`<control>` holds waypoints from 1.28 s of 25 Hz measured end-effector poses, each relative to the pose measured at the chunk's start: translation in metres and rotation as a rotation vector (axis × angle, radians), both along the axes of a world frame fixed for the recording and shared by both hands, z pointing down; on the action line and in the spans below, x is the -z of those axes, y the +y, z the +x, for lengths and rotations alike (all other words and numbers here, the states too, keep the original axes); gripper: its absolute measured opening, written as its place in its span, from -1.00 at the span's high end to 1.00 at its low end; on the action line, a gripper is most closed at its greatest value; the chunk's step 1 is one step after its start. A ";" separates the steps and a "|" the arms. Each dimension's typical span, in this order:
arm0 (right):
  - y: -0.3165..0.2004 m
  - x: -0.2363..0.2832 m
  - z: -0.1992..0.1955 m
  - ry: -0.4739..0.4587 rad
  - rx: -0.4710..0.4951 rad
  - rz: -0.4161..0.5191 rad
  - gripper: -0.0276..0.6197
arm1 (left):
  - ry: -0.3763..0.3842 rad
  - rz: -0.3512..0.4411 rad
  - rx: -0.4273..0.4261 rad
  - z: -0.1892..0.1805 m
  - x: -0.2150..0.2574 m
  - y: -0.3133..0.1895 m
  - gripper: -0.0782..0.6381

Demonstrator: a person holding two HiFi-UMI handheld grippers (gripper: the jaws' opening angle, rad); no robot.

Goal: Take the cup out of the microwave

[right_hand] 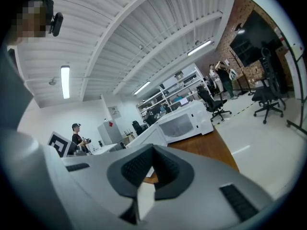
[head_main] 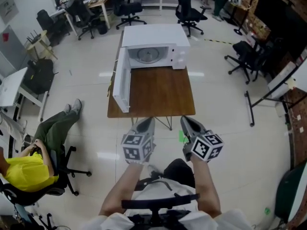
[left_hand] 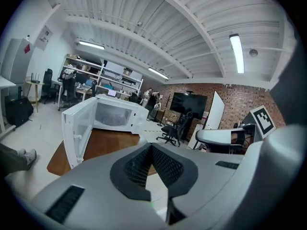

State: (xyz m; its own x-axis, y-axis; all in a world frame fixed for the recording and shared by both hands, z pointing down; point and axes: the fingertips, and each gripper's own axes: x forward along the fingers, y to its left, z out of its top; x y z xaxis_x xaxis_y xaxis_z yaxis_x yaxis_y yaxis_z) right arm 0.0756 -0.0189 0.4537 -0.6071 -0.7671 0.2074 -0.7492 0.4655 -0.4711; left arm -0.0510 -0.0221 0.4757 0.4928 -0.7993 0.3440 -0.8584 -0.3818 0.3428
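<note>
Wooden table, brown top on thin dark legs, standing on a pale glossy floor in an open office. Item one: white microwave, set at the far end of the table. Its door is swung fully open to the left in the head view and reaches forward along the table's left edge. The cavity faces the camera, and a round turntable plate shows inside. Cup: not to be made out in any view, so whether it stands in the cavity cannot be told. Item two: left gripper, held short of the table's near edge and pointing toward the microwave. Its jaws are pressed together with nothing between them, and its own view shows the dark ribbed pads meeting at the tip. Its marker cube sits behind the jaws. Item three: right gripper, just beside the left and level with it, jaws likewise closed and empty, with its own marker cube. Surroundings: a seated person in a yellow top at lower left, well apart from the table. Black office chairs stand beyond the microwave. A dark screen hangs on a brick wall in the left gripper view.
</note>
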 end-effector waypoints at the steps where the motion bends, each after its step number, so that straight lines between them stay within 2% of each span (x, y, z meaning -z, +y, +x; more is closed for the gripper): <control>1: -0.005 0.001 0.000 0.002 -0.004 0.001 0.87 | -0.001 -0.001 -0.004 0.000 0.000 -0.006 0.78; 9: -0.062 -0.006 -0.008 -0.026 0.013 -0.013 0.87 | -0.002 0.000 -0.008 0.005 -0.006 -0.061 0.78; 15: -0.120 -0.004 -0.019 -0.025 0.043 -0.002 0.87 | -0.012 -0.004 0.034 -0.002 -0.011 -0.116 0.78; 24: -0.215 -0.011 -0.029 -0.022 0.086 -0.027 0.87 | -0.033 -0.025 0.079 -0.003 -0.027 -0.209 0.78; 32: -0.278 -0.027 -0.025 -0.048 0.131 -0.073 0.87 | -0.048 -0.061 0.112 0.001 -0.045 -0.273 0.78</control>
